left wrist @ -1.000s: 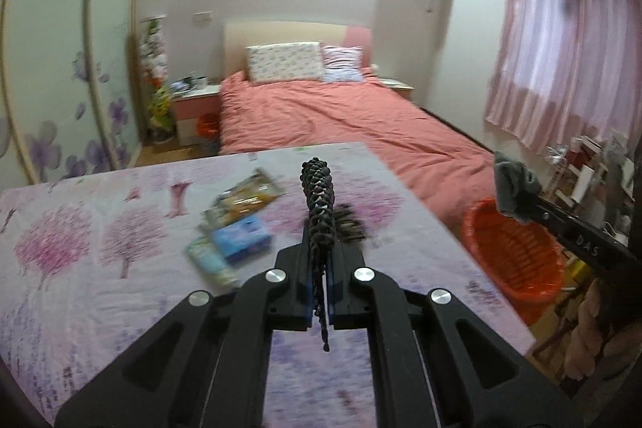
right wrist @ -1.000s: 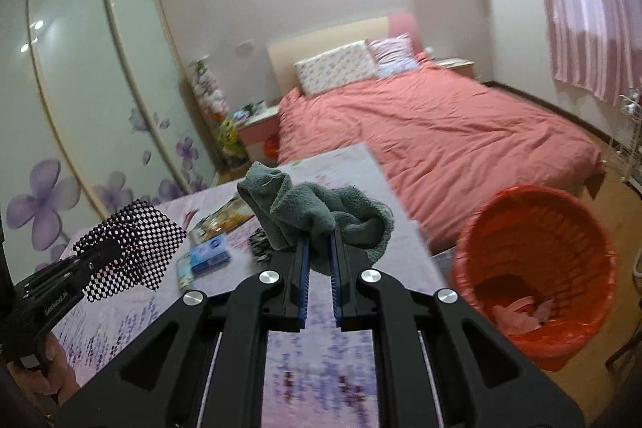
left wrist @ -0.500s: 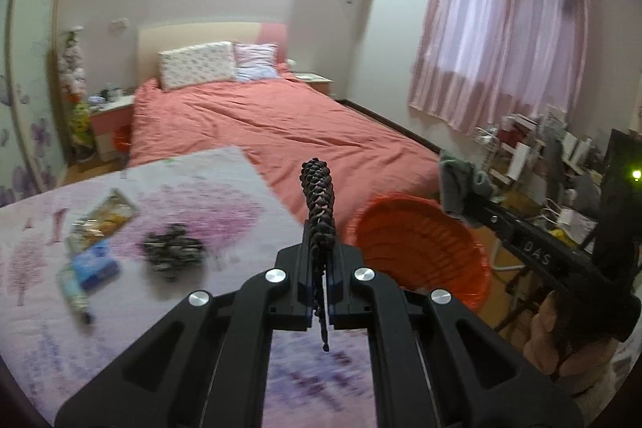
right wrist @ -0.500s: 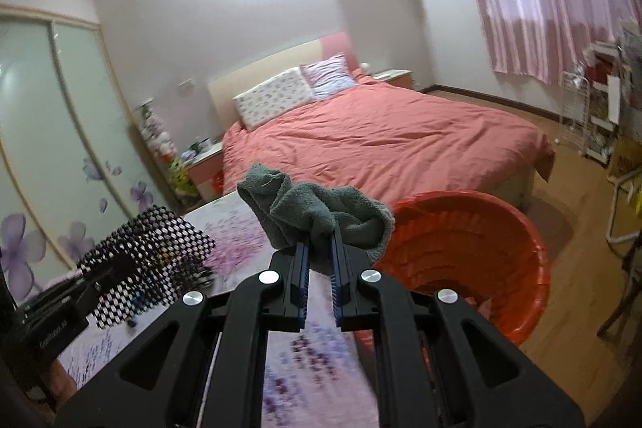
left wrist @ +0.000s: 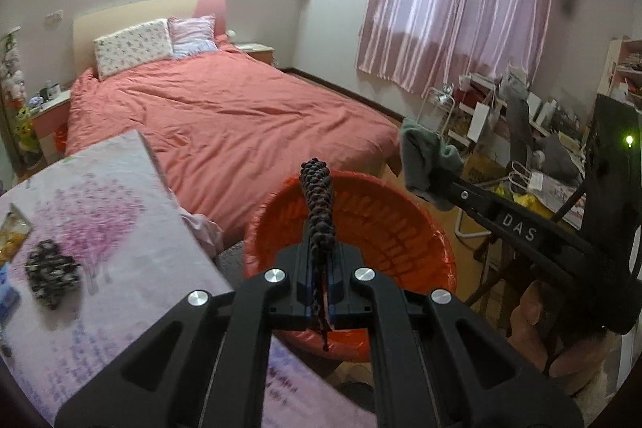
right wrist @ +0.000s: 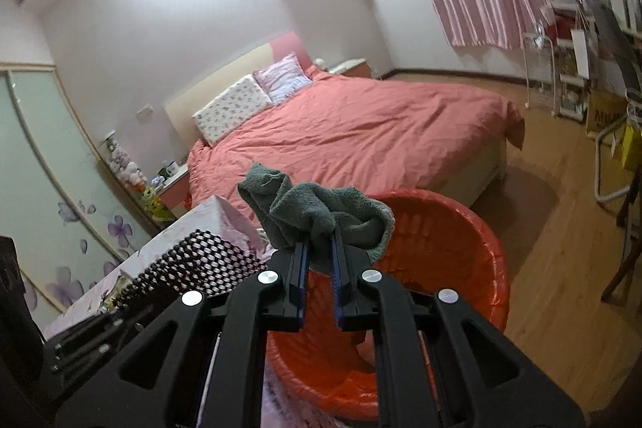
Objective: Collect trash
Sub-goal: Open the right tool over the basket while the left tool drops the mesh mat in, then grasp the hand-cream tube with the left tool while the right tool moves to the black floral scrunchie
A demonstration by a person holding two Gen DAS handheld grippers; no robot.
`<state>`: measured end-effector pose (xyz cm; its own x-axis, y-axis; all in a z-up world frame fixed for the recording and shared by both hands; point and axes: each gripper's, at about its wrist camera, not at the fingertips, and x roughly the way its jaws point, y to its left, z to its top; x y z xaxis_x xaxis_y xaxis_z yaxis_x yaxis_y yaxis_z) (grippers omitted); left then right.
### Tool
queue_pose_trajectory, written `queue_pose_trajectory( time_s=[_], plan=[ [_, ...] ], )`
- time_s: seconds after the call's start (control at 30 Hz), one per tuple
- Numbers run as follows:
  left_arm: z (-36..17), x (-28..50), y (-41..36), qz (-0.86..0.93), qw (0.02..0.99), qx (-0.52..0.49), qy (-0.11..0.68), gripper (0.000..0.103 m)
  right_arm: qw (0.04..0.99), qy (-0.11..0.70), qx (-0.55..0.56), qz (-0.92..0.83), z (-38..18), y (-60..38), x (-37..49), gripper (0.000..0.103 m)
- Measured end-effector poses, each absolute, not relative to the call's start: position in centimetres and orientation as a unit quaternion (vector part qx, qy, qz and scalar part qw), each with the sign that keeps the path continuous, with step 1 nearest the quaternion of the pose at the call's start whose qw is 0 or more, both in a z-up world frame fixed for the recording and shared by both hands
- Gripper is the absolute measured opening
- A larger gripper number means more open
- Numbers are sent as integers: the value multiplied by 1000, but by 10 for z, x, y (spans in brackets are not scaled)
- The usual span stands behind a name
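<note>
Both our grippers have swung away from the table toward the bin since a second ago. From the left wrist view, the left gripper [left wrist: 319, 291] pinches a checkered mesh scrap [left wrist: 317, 203] edge-on, now hanging above the orange bin [left wrist: 401, 227] beside the table's [left wrist: 132, 267] far right edge; we are at the drop step, and next both jaws must spread once over the bin's mouth. Another dark scrap [left wrist: 50, 273] and wrappers wait near the table's left edge. From the right wrist view, the right gripper [right wrist: 319, 271] clamps a green cloth [right wrist: 317, 217] above the bin's near rim, the left's mesh just beside it, so we judge the two could tangle. The bed [right wrist: 361, 135] lies close behind.
</note>
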<state>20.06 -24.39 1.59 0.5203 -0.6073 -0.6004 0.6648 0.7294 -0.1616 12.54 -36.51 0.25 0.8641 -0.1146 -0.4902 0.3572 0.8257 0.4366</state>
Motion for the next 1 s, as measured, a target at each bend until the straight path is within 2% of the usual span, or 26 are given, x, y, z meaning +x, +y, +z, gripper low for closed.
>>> queue_pose_trajectory(
  time_s=[0.07, 0.13, 0.17, 0.2, 0.23, 0.57, 0.83, 1.0],
  plan=[
    [4, 208, -255, -363, 867, 49, 338, 9, 924, 231, 274, -129, -4, -372, 128, 12],
    [-4, 213, -261, -362, 864, 49, 348, 22, 923, 234, 274, -132, -7, -373, 128, 25],
    [-9, 216, -263, -357, 863, 50, 352, 26, 922, 235, 276, -135, -8, -374, 127, 30],
    [-11, 217, -264, -356, 863, 50, 355, 30, 921, 236, 279, -137, -11, -376, 126, 39],
    [-15, 218, -265, -355, 862, 50, 359, 31, 919, 237, 284, -135, -13, -377, 125, 44],
    [-21, 221, -232, -308, 879, 67, 358, 46, 915, 252, 274, -155, -11, -376, 121, 55],
    [-16, 212, -163, -229, 910, 86, 335, 71, 930, 249, 214, -165, 4, -344, 121, 73],
    [-15, 211, -104, -154, 927, 93, 329, 82, 935, 261, 192, -142, 6, -314, 128, 78]
  ],
)
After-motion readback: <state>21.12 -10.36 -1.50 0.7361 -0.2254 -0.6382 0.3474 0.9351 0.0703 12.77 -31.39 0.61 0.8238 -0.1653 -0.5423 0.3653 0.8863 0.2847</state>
